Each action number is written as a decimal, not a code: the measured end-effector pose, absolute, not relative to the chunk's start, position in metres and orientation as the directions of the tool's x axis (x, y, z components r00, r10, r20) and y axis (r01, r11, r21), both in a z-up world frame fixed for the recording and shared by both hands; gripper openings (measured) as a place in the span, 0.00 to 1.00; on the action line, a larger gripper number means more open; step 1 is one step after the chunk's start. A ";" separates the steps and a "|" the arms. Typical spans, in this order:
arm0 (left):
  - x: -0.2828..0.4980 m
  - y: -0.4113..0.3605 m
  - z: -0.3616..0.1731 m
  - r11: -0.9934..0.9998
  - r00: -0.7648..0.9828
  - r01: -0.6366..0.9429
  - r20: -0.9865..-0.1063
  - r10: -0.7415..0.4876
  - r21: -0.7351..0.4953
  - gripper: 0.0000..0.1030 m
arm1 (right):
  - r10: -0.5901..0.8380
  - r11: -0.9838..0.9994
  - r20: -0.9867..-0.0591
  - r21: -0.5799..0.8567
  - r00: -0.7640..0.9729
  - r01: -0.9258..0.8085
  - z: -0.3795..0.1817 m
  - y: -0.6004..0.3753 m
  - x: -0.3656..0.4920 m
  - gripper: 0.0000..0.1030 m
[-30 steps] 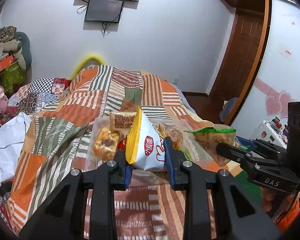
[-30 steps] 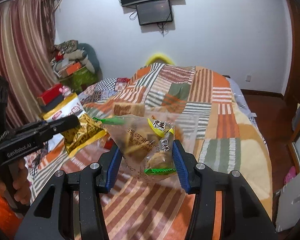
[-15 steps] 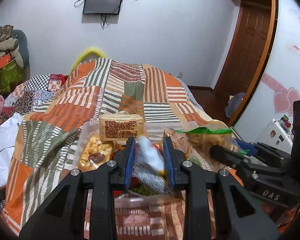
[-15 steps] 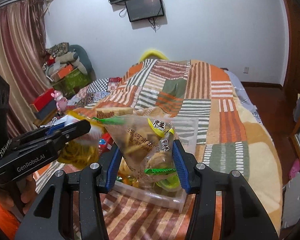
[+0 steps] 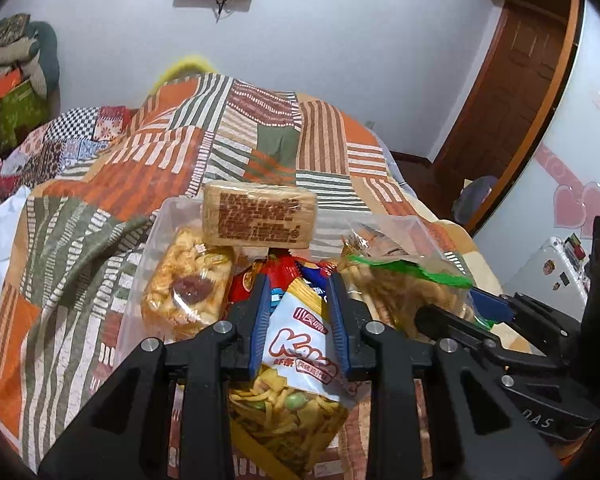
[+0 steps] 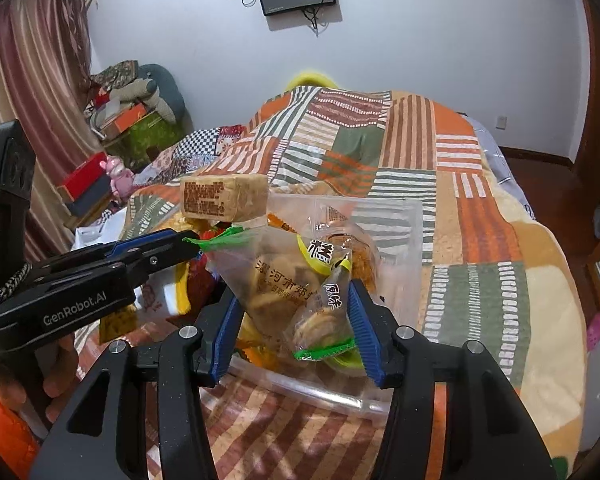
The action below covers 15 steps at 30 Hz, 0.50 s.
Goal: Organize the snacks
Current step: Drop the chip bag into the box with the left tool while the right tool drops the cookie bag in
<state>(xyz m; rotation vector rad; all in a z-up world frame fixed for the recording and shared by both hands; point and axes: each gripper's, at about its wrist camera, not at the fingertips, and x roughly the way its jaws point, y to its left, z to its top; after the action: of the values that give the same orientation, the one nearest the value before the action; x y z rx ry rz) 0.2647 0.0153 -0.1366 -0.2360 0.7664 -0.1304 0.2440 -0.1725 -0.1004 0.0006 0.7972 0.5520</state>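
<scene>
Jaws of both grippers are clamping packets, the left gripper having swung its yellow-and-white snack bag down over the clear bin while the right gripper is lowering its clear biscuit bag in.

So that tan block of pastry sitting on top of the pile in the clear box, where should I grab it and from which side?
Take the tan pastry block across its short ends, coming from above. It lies flat and highest in the clear box, printed face toward the cameras, so the top is unobstructed. Both grippers hold bags now, so one must let go first.
</scene>
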 end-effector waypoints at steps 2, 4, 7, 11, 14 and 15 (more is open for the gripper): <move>0.262 0.017 -0.134 0.962 0.717 0.031 -0.665 -0.210 -0.270 0.28 | 0.463 0.861 -0.687 0.198 0.560 -0.468 -0.099 -0.173 0.243 0.49; 0.258 0.018 -0.127 0.961 0.727 0.037 -0.652 -0.213 -0.273 0.32 | 0.459 0.864 -0.687 0.197 0.563 -0.463 -0.097 -0.175 0.242 0.53; 0.249 0.017 -0.113 0.964 0.753 0.042 -0.626 -0.204 -0.263 0.47 | 0.460 0.866 -0.675 0.198 0.577 -0.459 -0.092 -0.180 0.239 0.59; 0.234 0.018 -0.093 0.966 0.777 0.053 -0.598 -0.198 -0.251 0.48 | 0.456 0.870 -0.647 0.178 0.612 -0.460 -0.076 -0.186 0.227 0.64; 0.220 0.020 -0.080 0.966 0.791 0.057 -0.579 -0.197 -0.252 0.49 | 0.457 0.870 -0.624 0.165 0.634 -0.464 -0.062 -0.189 0.219 0.64; 0.215 0.020 -0.075 0.966 0.797 0.058 -0.572 -0.196 -0.251 0.49 | 0.459 0.870 -0.613 0.163 0.643 -0.465 -0.057 -0.192 0.215 0.64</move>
<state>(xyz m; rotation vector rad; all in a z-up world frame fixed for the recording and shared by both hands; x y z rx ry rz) 0.2149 0.0202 -0.0754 -0.2267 0.6359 -0.1377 0.2150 -0.1919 -0.0568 -0.0098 0.6956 0.5261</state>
